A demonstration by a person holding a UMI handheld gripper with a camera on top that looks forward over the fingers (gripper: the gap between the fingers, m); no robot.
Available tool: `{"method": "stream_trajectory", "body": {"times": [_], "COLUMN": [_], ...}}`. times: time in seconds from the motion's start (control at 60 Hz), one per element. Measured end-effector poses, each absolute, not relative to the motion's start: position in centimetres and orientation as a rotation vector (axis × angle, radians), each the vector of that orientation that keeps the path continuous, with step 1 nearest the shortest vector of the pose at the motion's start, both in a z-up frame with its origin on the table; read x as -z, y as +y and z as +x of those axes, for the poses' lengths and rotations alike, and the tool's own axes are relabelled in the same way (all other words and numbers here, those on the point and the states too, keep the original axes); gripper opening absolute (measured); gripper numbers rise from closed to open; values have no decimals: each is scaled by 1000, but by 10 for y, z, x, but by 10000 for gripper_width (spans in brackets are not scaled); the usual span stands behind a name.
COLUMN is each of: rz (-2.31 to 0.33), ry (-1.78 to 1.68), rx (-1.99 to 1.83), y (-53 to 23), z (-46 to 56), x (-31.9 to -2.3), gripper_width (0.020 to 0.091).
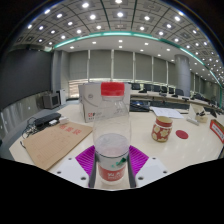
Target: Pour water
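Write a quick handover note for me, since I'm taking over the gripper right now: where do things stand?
Gripper: shut on the bottle, which is upright with its red cap on, above the table.
Jar: stands on the table, beyond the fingers and to the right.
Done: bottle grasped.
Left: pouring; nothing shows it has begun. I can't tell which vessel is meant to receive the water.

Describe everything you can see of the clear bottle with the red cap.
The clear bottle stands upright between the claw's purple pads, looking like transparent plastic. A red cap tops it and a white label with red print wraps its lower part. The pads sit close against both sides; whether they press cannot be told. The white table lies beyond it.
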State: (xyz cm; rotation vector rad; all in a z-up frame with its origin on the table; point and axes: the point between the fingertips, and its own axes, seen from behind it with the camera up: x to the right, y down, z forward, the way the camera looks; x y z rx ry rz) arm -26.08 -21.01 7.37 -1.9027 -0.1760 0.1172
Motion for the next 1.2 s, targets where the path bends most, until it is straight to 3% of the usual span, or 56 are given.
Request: {"method": "stream_trajectory", "body": {"times": [0.117,0.267,0.517,0.617,0.817,1.05,1.2], "rz": [-1897,-1896,-1739,-1645,-1401,-1138,-1176], "ry": [-169,-83,382,618,1050,1433,1439], "rx": [-133,-288,-896,-1220,-1593,-1876,-1887], "y": [-211,-195,-125,-90,-49,-14,-4], "z": [-266,-285,-289,-281,-224,-198,-195], "x": [-86,-117,-224,-236,-239,-200,-191], "gripper_width": [375,379,374,373,374,372,374]}}
